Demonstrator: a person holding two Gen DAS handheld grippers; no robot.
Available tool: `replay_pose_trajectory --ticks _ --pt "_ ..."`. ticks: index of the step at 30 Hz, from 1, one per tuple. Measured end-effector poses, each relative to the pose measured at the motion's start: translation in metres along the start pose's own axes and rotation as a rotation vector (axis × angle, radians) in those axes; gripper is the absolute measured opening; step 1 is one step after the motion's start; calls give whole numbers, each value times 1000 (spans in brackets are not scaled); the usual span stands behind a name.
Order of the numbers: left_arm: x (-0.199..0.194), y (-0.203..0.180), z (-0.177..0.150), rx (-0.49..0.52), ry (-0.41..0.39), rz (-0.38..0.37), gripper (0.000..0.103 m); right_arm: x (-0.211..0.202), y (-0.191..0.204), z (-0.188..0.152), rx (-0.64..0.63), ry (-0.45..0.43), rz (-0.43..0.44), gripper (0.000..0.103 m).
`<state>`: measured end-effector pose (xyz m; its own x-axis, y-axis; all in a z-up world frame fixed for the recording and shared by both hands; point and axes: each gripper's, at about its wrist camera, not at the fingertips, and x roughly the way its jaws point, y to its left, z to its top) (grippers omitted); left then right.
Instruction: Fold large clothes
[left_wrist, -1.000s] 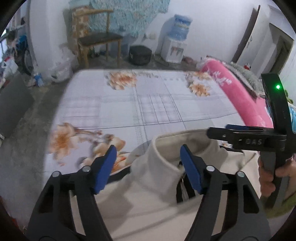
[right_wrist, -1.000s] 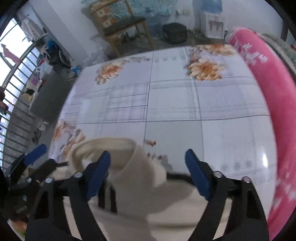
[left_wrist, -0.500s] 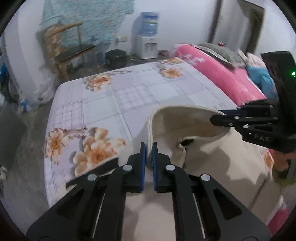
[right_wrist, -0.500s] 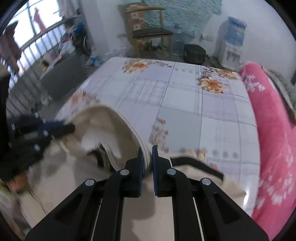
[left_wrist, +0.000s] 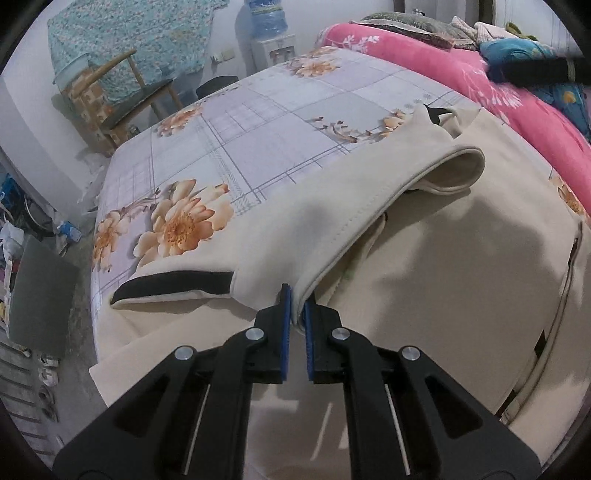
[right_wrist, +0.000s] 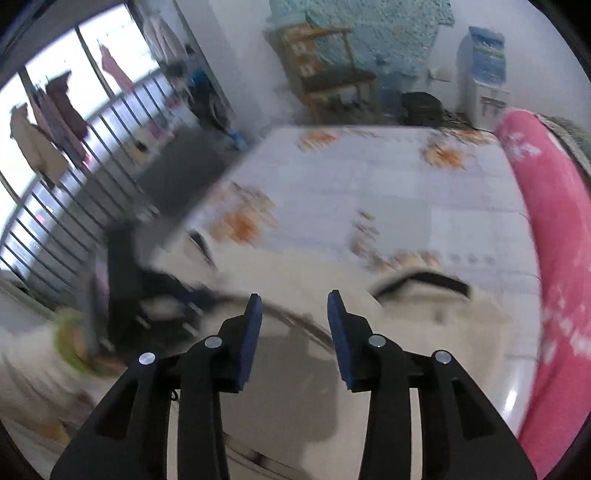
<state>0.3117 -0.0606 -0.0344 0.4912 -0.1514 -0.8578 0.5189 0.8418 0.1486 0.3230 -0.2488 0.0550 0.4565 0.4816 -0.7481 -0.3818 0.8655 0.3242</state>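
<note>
Garment: I am working on a large cream-coloured soft fleece jacket with black trim (left_wrist: 424, 258), which is lying spread over the near part of the bed, covering it from the near-left corner across to the right edge.
Bed: a mattress under a pale lilac checked sheet with orange flowers (left_wrist: 258, 122); the far half is lying bare.
Left claw: my left claw (left_wrist: 295, 306) is pinching almost fully closed on the stitched edge of the collar flap (left_wrist: 369, 206), with only the cloth's thickness between the blue pads.
Right claw: my right claw (right_wrist: 294, 314) is standing partly open with nothing between its pads, hovering over the jacket body; that view is blurring, so finer detail is not readable.
Handling: I am judging the cloth soft, floppy and fairly thick, light enough to lift yet bulky; it is likely to sag and drag where unsupported, and a single layer could slip out of a shallow pinch.
Where to hold: I am favouring hemmed edges and the collar seam, since doubled stitched cloth should give the pads something firm; the black-trimmed cuff (left_wrist: 173, 286) near the left edge looks like another sound spot.
Risk: I am expecting one-sided lifting to skew the fold.
Beside: a pink floral blanket (left_wrist: 498, 92) is running along the right edge.
</note>
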Motion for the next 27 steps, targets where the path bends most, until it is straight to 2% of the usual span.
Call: replay_pose_trajectory --ticks 2,4,7,8,11,13,14,17,19,22,24,27 --pt "1 -1 -1 8 2 7 7 21 10 12 8 7 -16 37" --pt "0 -1 -1 4 10 3 13 55 13 12 26 61 7 33" --pt "-13 3 -6 -23 9 -36 24 103 17 -7 -5 181 -86 28" --pt "-23 5 -9 -36 -3 -68 25 112 16 -17 -8 200 -109 28" --pt "-52 8 -13 -72 -60 -201 27 105 10 -28 22 169 -91 28" --pt "-64 8 -5 -99 -102 -246 28 103 6 -34 49 151 -77 28" --pt "-63 7 1 -111 -107 -239 29 102 4 -34 65 141 -73 28" --pt "-42 5 21 -153 -81 -144 30 101 5 -37 104 117 -90 28" --pt "-15 3 25 -162 -24 -88 30 100 8 -38 121 109 -110 28" --pt "8 0 19 -142 18 -54 30 92 9 -36 150 104 -124 28" --pt "7 -2 12 -122 -10 -40 30 77 10 -29 158 46 -137 28" --pt "8 1 9 -106 -8 -36 30 64 6 -23 176 -29 -200 28"
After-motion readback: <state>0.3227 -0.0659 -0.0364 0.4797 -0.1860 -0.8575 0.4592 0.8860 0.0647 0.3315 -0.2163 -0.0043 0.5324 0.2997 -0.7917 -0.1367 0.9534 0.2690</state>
